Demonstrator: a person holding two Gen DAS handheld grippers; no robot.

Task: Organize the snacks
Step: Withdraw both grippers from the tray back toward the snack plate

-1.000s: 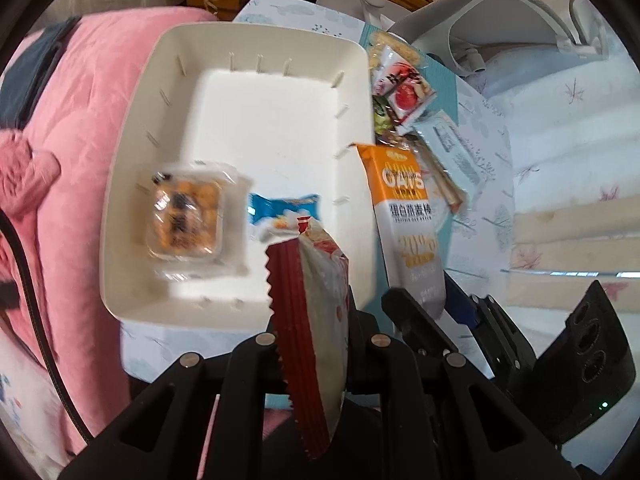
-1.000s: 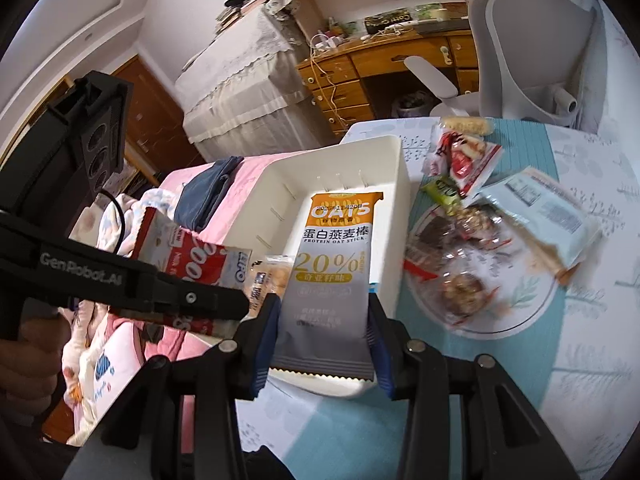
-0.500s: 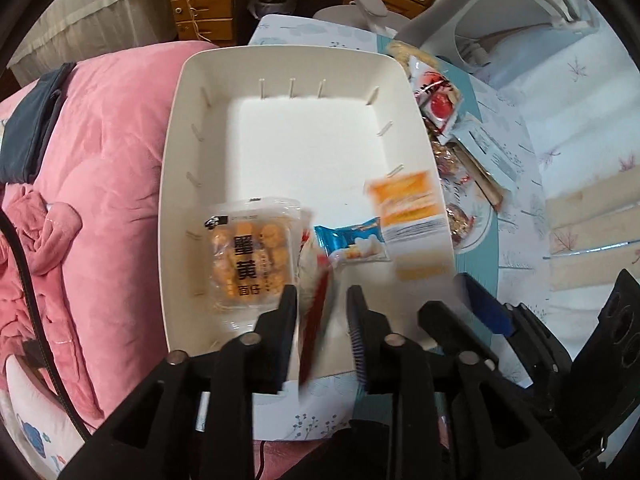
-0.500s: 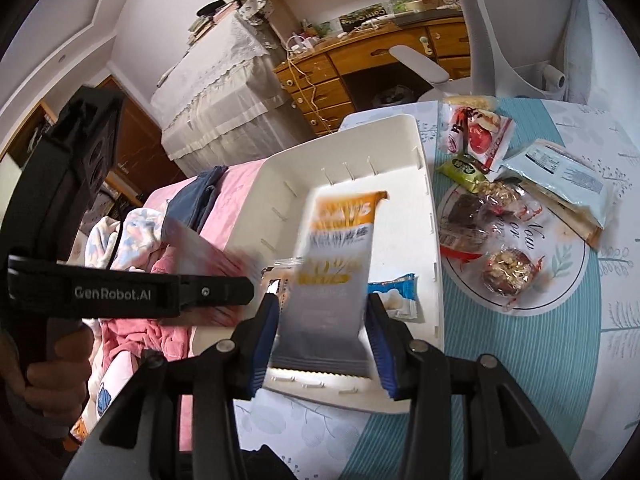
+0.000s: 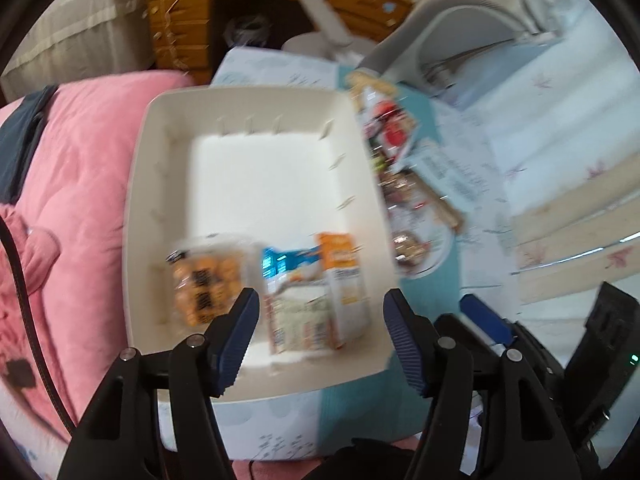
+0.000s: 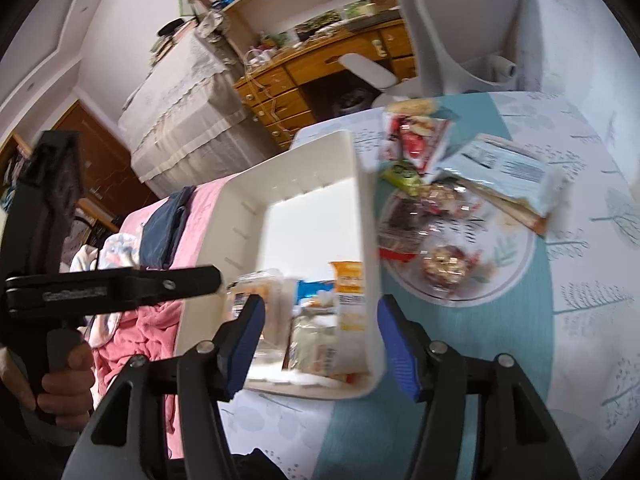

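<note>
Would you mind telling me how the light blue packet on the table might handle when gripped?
The light blue packet looks flat and thin, so probably light and floppy. Its film may be slippery. It lies across other wrappers, so lifting it might disturb them.

Both grippers, left and right, just opening (nothing gripped).

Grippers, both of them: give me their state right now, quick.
Left gripper: open, holding nothing; jaws just opened over the white bin.
Right gripper: open, holding nothing; jaws just opened.
</note>
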